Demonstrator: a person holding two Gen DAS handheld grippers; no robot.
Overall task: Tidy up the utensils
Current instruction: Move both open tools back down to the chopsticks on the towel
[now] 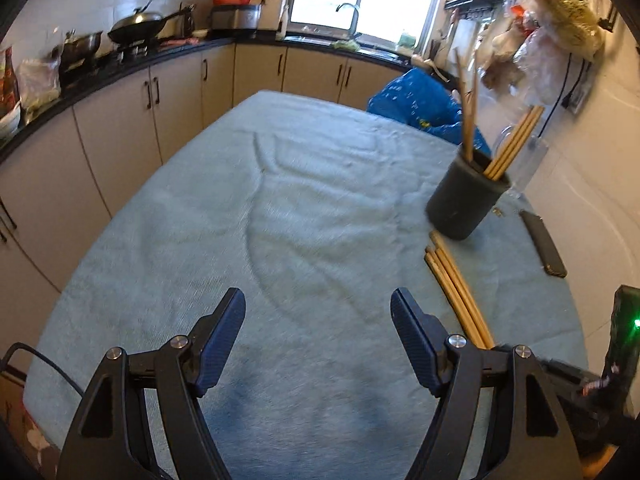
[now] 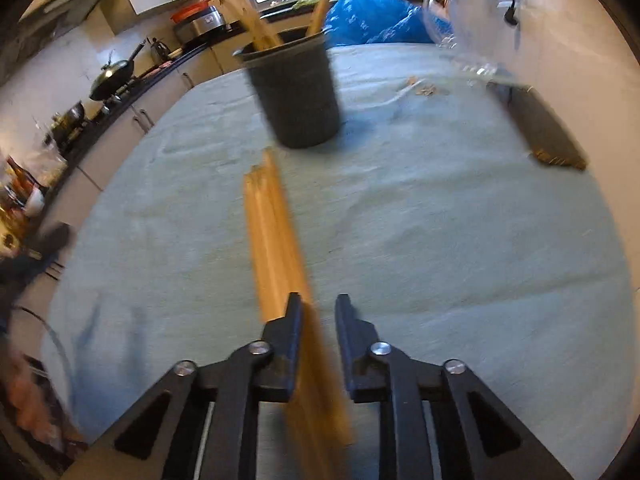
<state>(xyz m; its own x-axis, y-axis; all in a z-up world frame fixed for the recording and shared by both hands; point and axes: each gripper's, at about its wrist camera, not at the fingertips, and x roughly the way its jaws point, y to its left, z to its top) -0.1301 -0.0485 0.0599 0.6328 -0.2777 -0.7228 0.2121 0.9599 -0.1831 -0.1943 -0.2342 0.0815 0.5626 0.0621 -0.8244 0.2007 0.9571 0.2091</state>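
Note:
A dark round utensil holder (image 1: 464, 200) stands on the blue-green cloth with several wooden chopsticks (image 1: 512, 148) upright in it. It also shows in the right wrist view (image 2: 300, 96). A bundle of wooden chopsticks (image 1: 456, 288) lies on the cloth in front of the holder, pointing at it. In the right wrist view the bundle (image 2: 276, 240) runs between the fingers of my right gripper (image 2: 318, 304), whose jaws are narrowly apart around it. My left gripper (image 1: 318, 300) is open and empty over bare cloth, left of the bundle.
A black phone (image 1: 544, 244) (image 2: 540, 128) lies right of the holder. A clear glass jug (image 2: 464, 28) and a blue bag (image 1: 420, 100) stand behind it. The cloth-covered table (image 1: 280, 208) ends near kitchen cabinets on the left. The wall is close on the right.

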